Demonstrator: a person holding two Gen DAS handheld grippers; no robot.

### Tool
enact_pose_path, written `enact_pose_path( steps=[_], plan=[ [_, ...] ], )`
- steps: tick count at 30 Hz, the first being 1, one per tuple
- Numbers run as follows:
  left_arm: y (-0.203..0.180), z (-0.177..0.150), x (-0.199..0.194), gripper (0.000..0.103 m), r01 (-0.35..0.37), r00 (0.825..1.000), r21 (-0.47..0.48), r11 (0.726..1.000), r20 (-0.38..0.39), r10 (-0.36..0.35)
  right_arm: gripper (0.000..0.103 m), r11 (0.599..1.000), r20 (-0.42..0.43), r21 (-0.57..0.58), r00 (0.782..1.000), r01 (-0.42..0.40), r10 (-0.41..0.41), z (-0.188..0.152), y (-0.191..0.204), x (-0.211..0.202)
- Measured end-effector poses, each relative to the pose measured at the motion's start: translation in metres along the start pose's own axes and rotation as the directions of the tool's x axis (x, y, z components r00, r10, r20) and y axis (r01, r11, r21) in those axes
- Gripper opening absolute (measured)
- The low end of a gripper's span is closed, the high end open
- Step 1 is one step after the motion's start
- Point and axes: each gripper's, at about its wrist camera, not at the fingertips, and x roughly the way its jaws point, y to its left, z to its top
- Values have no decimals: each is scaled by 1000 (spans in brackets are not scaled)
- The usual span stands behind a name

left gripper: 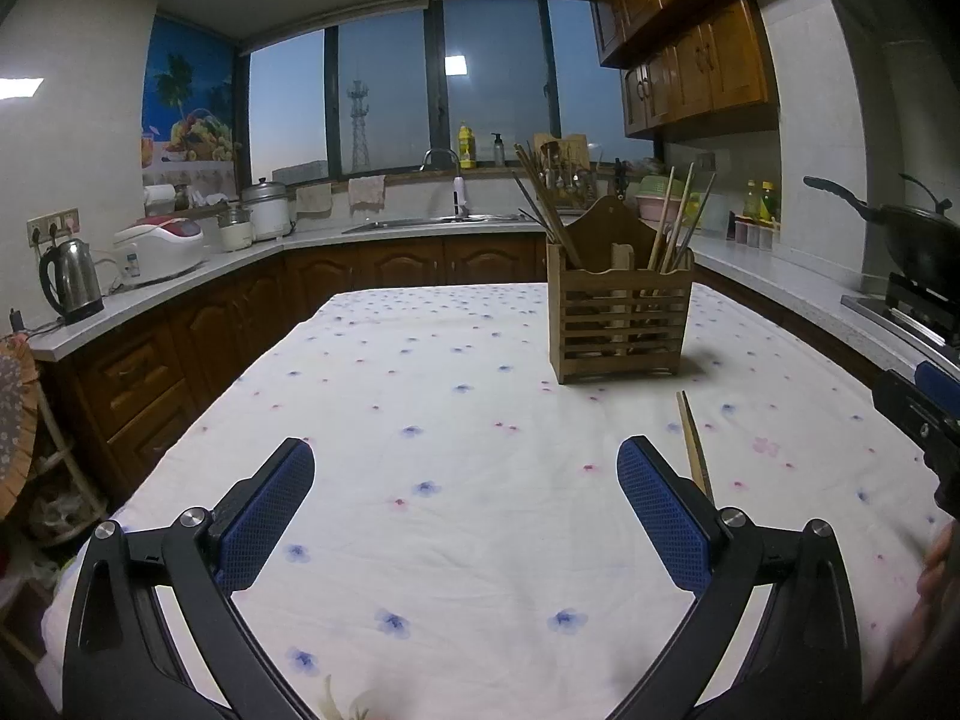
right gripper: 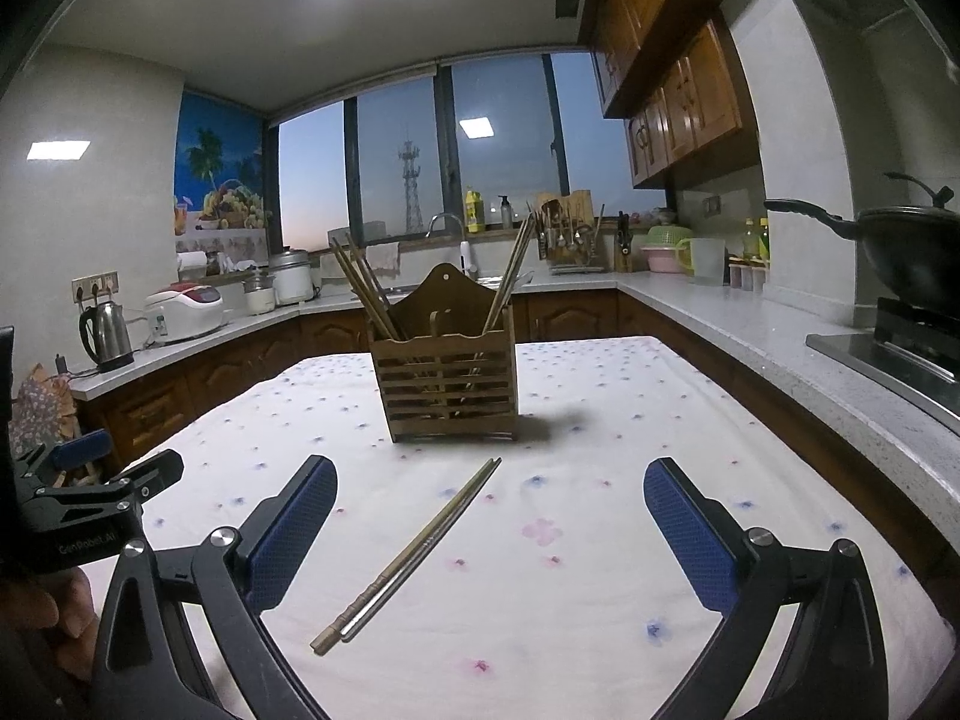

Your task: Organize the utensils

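A slatted wooden utensil holder (left gripper: 618, 318) (right gripper: 445, 379) stands on the flowered tablecloth (left gripper: 420, 420) (right gripper: 600, 540), with several chopsticks leaning in both of its compartments. A pair of chopsticks (right gripper: 408, 555) (left gripper: 693, 444) lies flat on the cloth in front of the holder. My right gripper (right gripper: 491, 474) is open, hovering above the near end of that pair, which lies between its blue pads. My left gripper (left gripper: 465, 456) is open and holds nothing; the loose chopsticks lie just right of its right finger. In the right wrist view the left gripper (right gripper: 120, 480) shows at the left edge.
Counters run around the table: a kettle (left gripper: 69, 279) and rice cooker (left gripper: 162, 246) on the left, a sink (left gripper: 432, 219) at the back, a wok on a stove (left gripper: 918, 240) at the right. A hand (right gripper: 36, 606) holds the left tool.
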Motion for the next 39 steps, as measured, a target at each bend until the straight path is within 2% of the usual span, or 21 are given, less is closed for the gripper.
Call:
enact_pose_path(
  steps=[20, 39],
  plan=[
    [2, 4, 4, 103, 23, 1000, 1, 1000, -5, -23, 103, 1000, 4, -2, 1000, -1, 1, 0, 2, 2],
    [2, 6, 16, 103, 60, 998, 2, 998, -33, -60, 103, 1000, -37, 3, 999, 13, -13, 6, -4, 13]
  ],
)
